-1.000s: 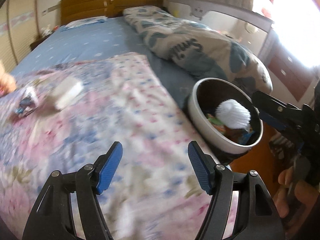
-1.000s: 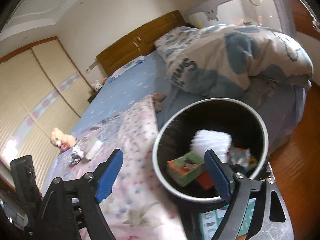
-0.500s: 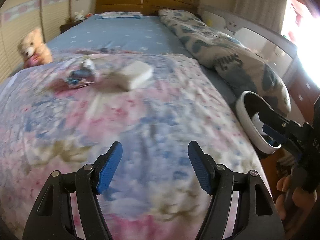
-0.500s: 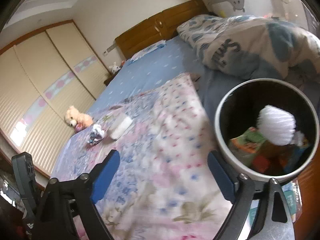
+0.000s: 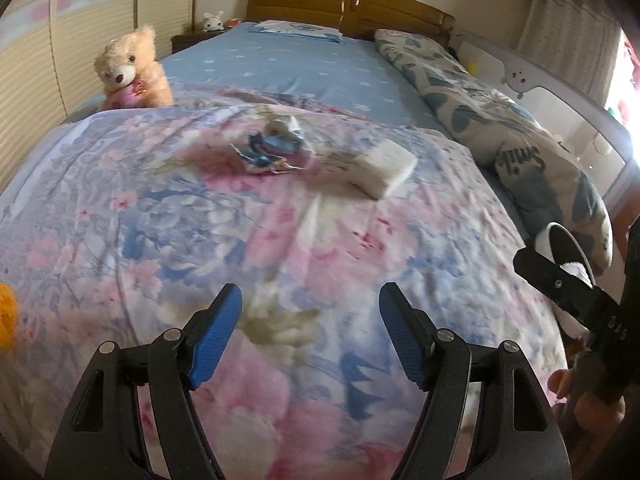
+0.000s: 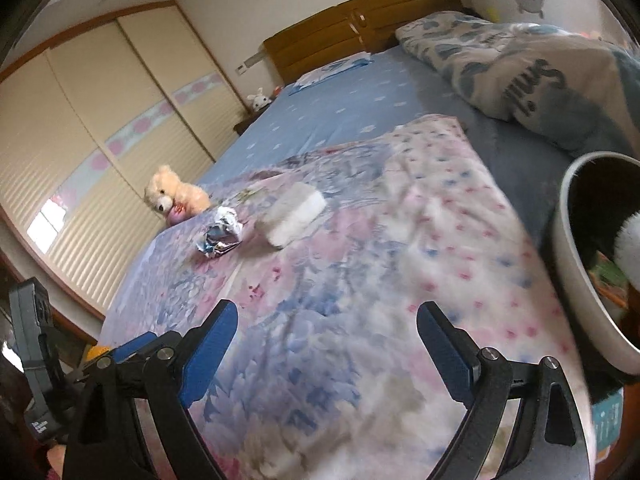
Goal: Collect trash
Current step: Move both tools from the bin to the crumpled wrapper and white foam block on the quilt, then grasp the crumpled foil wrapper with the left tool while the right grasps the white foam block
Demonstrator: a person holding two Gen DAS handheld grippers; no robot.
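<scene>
A crumpled blue and silver wrapper [image 5: 272, 148] [image 6: 221, 236] lies on the floral quilt [image 5: 280, 264] [image 6: 360, 280], with a white tissue pack [image 5: 384, 168] [image 6: 294, 214] just to its right. My left gripper [image 5: 310, 312] hovers over the near part of the quilt, well short of both; its jaws are opening and nothing is between them. My right gripper [image 6: 326, 326] is open and empty, also over the quilt. The round trash bin [image 6: 580, 264] [image 5: 568, 248], with a white ball and packets inside, stands at the bed's right side.
A cream teddy bear [image 5: 130, 70] [image 6: 174, 196] sits at the quilt's far left edge. A rolled blue-patterned duvet [image 5: 500, 128] [image 6: 532, 76] lies along the right side. Wooden headboard [image 5: 344, 4] at the back, wardrobe doors [image 6: 100, 152] on the left. A hand [image 5: 584, 396] holds the right gripper.
Both grippers have swung left, away from the bin and over the quilt. The wrapper, tissue pack and teddy bear now sit nearer the middle of both views; the bin has slid to the right edge.
</scene>
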